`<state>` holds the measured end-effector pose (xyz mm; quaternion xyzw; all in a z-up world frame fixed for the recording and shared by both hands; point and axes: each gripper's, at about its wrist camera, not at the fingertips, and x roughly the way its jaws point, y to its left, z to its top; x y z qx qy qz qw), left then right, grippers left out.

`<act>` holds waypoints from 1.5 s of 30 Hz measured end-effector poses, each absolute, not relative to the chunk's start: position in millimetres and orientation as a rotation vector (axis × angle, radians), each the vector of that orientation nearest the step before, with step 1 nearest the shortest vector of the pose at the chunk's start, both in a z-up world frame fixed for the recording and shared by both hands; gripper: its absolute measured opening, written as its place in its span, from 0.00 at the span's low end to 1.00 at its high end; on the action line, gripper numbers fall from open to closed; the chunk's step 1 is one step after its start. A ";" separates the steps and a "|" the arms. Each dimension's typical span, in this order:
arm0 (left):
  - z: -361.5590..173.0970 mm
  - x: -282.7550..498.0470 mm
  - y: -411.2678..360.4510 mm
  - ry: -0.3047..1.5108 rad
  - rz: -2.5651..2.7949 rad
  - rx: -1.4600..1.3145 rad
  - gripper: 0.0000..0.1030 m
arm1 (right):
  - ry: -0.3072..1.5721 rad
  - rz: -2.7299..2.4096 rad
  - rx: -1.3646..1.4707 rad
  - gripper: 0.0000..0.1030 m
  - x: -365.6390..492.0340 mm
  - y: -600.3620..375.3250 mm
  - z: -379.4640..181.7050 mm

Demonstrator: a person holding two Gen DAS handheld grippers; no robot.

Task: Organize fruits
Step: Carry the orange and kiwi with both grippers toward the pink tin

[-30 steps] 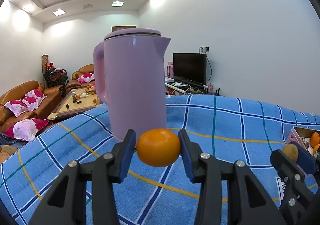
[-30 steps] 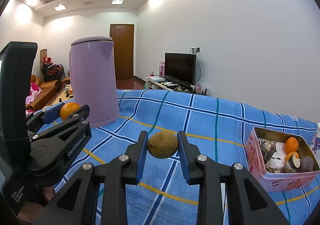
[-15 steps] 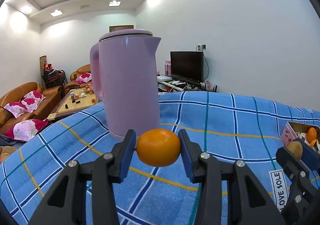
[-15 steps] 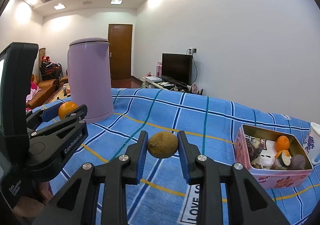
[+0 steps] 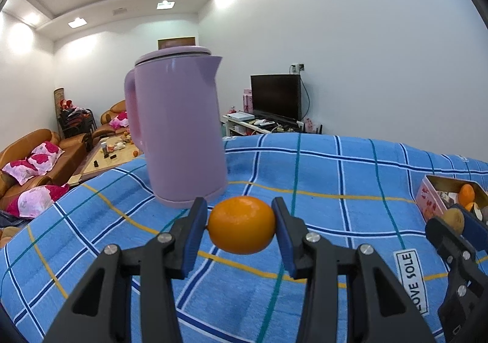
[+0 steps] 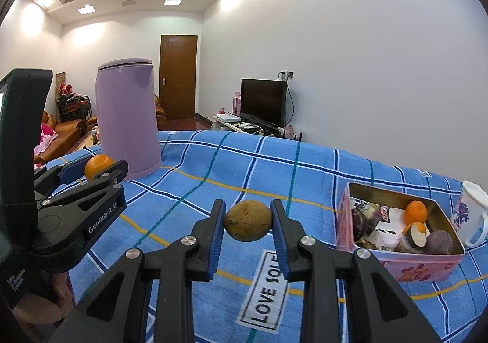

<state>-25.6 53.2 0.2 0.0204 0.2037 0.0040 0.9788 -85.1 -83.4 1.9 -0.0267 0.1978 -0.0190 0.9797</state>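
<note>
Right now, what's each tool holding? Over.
Left tool shut on orange. Right tool shut on brown fruit. Tin ahead, right. Nothing in the way.

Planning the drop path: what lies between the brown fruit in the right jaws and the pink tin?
In the right wrist view, only bare blue checked cloth separates brown fruit from pink tin.
</note>
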 end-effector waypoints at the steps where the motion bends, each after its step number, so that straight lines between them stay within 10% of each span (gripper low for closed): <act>1: 0.3 -27.0 50.3 0.410 0.003 0.045 0.44 | 0.400 -0.040 -0.050 0.31 -86.3 -85.9 1.7; 45: 29.8 -52.0 -178.2 0.419 -0.422 0.091 0.44 | 0.466 -0.366 0.049 0.31 -139.3 -312.5 17.5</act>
